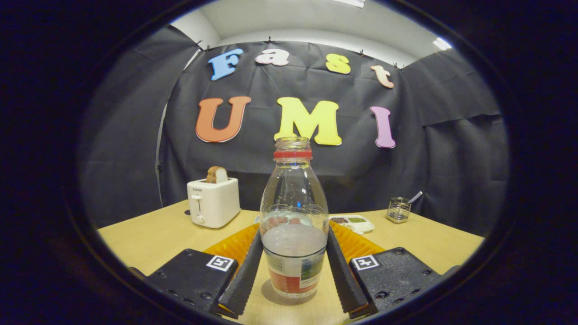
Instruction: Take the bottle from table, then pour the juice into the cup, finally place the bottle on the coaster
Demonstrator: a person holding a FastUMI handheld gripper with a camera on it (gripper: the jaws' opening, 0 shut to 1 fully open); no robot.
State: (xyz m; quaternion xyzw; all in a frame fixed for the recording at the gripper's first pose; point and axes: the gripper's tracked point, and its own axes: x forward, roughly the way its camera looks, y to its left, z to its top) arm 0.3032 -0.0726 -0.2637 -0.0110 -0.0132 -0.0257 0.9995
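A clear plastic bottle (293,225) with a red neck ring and no cap stands upright on the wooden table (149,239). It is roughly a third full of pale liquid, and a label wraps its lower part. My gripper (294,232) has the bottle between its fingers, and both fingers (246,275) press against its sides at about the liquid level. The bottle's base rests on the table with a shadow under it. Just beyond the fingers, behind the bottle, lies an orange ribbed coaster (230,246).
A white toaster (213,201) holding a slice of bread stands at the back left. A white tray (356,223) of small food portions lies behind the bottle to the right. Further right is a wire holder (398,210) with a spoon.
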